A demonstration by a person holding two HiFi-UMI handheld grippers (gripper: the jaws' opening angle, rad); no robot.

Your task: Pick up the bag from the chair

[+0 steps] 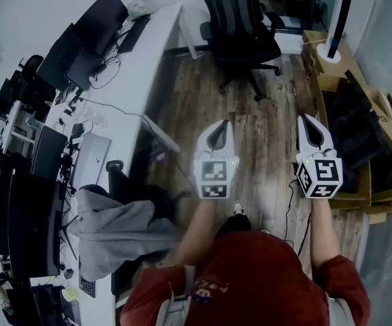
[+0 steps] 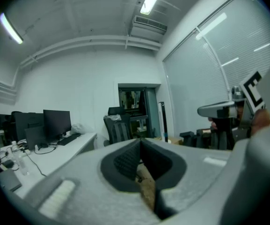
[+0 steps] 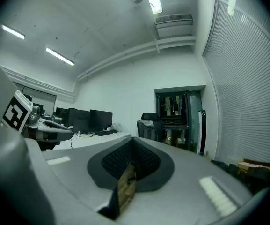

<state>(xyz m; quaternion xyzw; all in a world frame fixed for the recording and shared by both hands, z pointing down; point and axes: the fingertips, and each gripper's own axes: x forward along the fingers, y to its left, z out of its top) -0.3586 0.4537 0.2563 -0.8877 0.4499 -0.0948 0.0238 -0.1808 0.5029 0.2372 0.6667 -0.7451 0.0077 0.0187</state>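
A black office chair (image 1: 240,29) stands at the far end of the wooden floor, with a dark bag (image 1: 235,9) resting against its backrest. The chair (image 2: 117,128) is small and distant in the left gripper view, as is the chair (image 3: 149,126) in the right gripper view. My left gripper (image 1: 217,126) and right gripper (image 1: 310,121) are held side by side in front of the person, both pointing toward the chair and well short of it. In each gripper view the jaws meet, left gripper (image 2: 140,143) and right gripper (image 3: 132,140), with nothing between them.
A long white desk (image 1: 138,60) with monitors, a keyboard and cables runs along the left. A grey jacket (image 1: 111,231) hangs over a chair at lower left. Cardboard boxes (image 1: 369,138) line the right wall, and a white tower fan (image 1: 337,19) stands beside the black chair.
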